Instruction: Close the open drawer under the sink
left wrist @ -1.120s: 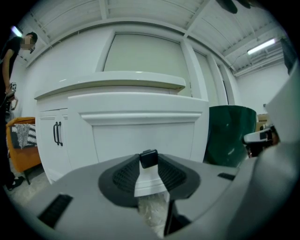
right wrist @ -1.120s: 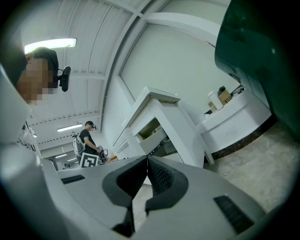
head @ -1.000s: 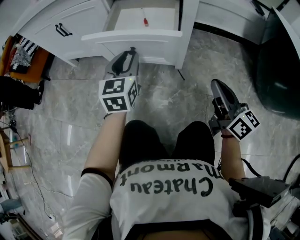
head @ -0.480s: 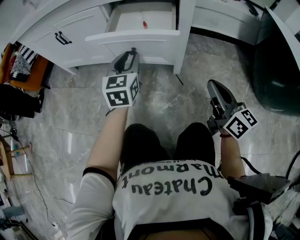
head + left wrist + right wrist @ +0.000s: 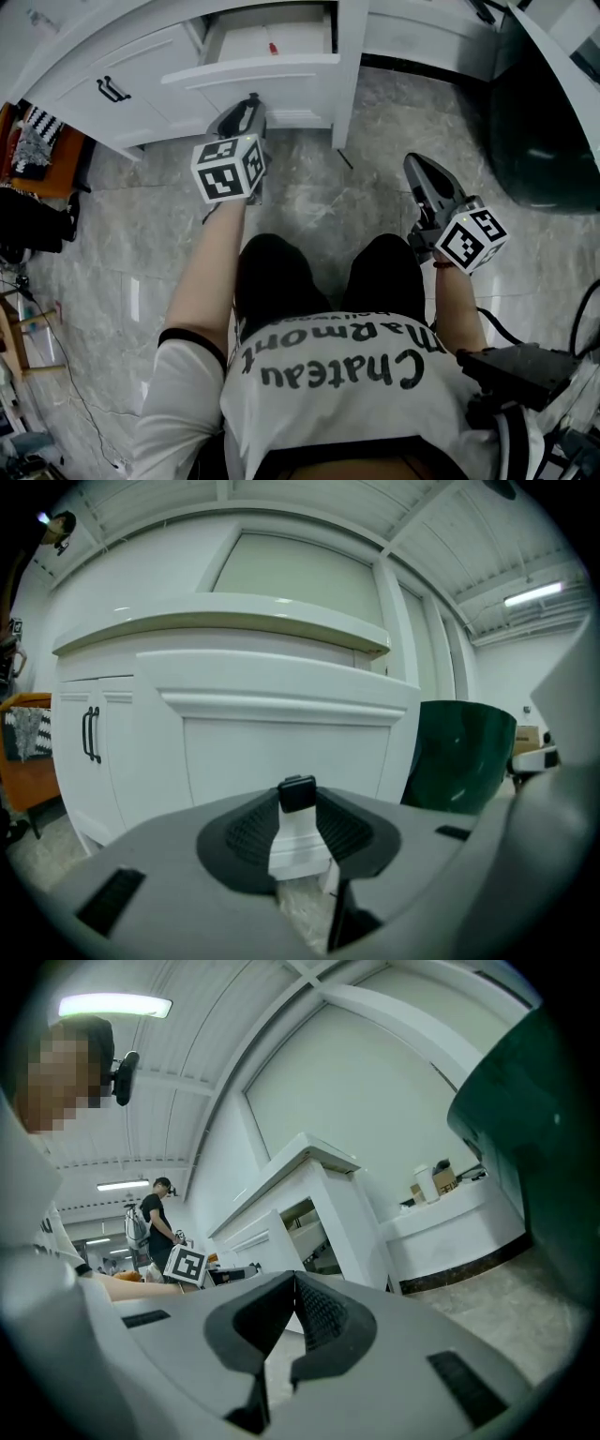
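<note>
From the head view, the open white wooden drawer (image 5: 251, 71) stood pulled out of the white vanity cabinet (image 5: 89, 66) at the top of the frame, with a small red item (image 5: 273, 47) lying inside it. The left gripper (image 5: 249, 101) pointed at the drawer's front panel, its tip just below the panel's lower edge, over the grey marble floor (image 5: 309, 202). The right gripper (image 5: 413, 162) hung well apart from the drawer, out to the right, near a dark green round bin (image 5: 544, 122).

In the left gripper view, the drawer front (image 5: 281, 752) filled the space ahead, close beyond the tip. The left gripper (image 5: 298, 810) had its jaws a little apart, gripping nothing; white panel and floor showed through the gap. A small black block (image 5: 298, 794) sat at the top of that gap, and I could not tell what it belonged to. The green bin (image 5: 464, 752) stood to the right.

In the right gripper view, the right gripper (image 5: 292, 1283) had its jaws closed together at the tip and empty. The drawer (image 5: 251, 1234) jutted from the cabinet further off
</note>
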Tool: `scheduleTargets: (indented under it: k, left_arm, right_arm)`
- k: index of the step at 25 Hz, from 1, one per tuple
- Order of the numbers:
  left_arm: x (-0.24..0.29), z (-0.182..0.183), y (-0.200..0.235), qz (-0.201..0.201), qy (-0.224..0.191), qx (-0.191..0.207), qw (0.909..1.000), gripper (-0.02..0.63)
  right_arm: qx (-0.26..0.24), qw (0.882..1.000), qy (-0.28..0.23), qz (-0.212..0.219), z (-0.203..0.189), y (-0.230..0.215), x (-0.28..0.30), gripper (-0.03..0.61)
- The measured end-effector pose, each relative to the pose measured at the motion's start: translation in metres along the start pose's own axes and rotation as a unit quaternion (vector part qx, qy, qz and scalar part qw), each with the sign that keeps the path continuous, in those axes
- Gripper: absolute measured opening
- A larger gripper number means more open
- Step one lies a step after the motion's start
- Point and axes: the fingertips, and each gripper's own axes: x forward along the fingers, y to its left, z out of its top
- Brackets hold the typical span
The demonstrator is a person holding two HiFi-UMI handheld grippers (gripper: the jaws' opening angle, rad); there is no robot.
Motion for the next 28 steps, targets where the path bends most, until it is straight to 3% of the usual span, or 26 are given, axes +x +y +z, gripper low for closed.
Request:
scheduleTargets:
  k: [20, 28]
  left_arm:
    - [0.030, 0.009, 0.006, 0.014, -0.004, 0.039, 0.9991, 0.123]
    - [0.043, 0.010, 0.010, -0.015, 0.036, 0.009, 0.9992, 0.123]
  right_arm:
    - [-0.007, 1.000, -0.005, -0.011, 0.009, 0.006, -0.018, 0.011]
    - [-0.007, 1.000, 0.002, -0.007, 0.004, 0.007, -0.015, 0.011]
